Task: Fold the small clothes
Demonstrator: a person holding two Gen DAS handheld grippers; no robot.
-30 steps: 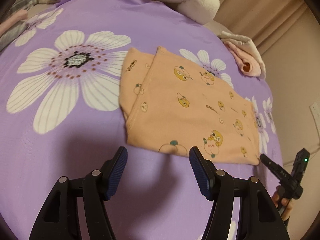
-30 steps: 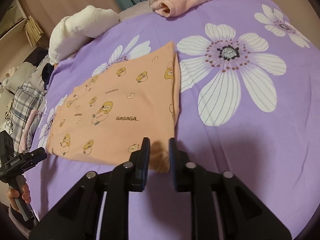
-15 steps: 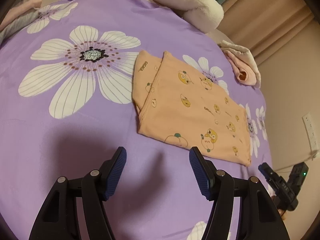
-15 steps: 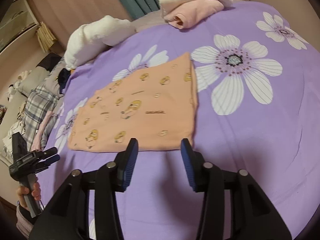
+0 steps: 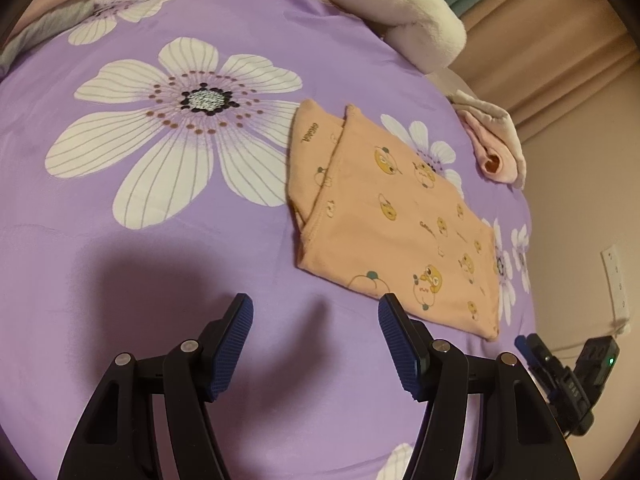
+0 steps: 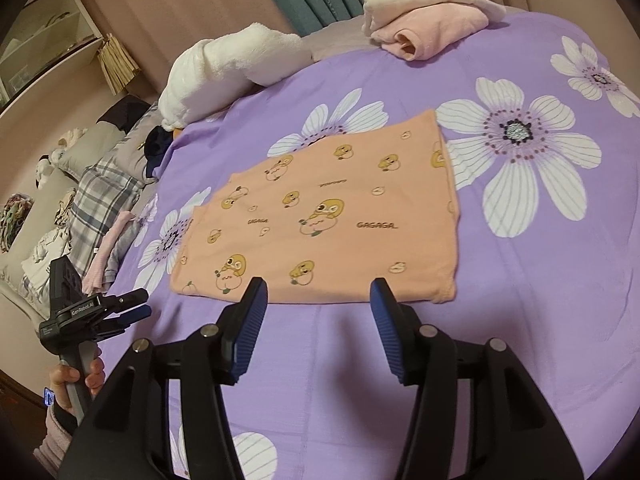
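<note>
An orange garment point(image 5: 400, 216) printed with yellow cartoon ducks lies folded flat on the purple flowered bedsheet point(image 5: 140, 260). In the right wrist view the same orange garment point(image 6: 328, 220) lies just beyond the fingers. My left gripper point(image 5: 316, 308) hovers open over bare sheet, short of the garment's near edge, nothing between its blue pads. My right gripper point(image 6: 318, 290) hangs above the garment's near hem with its jaws opening and nothing between them. The left gripper point(image 6: 132, 306) also shows at the lower left of the right wrist view, held by a hand point(image 6: 76, 376).
A rolled pink and white garment point(image 6: 424, 20) and a white fluffy blanket point(image 6: 236, 64) lie at the bed's far edge. A heap of plaid and other clothes point(image 6: 100, 196) sits at the left. Curtains hang behind. The right gripper point(image 5: 568, 376) shows beyond the bed's edge.
My right gripper, nearly shut at the garment's near corner a second ago, has let go, opened and drawn back upward. The left gripper shifted slightly away from the garment, still open.
</note>
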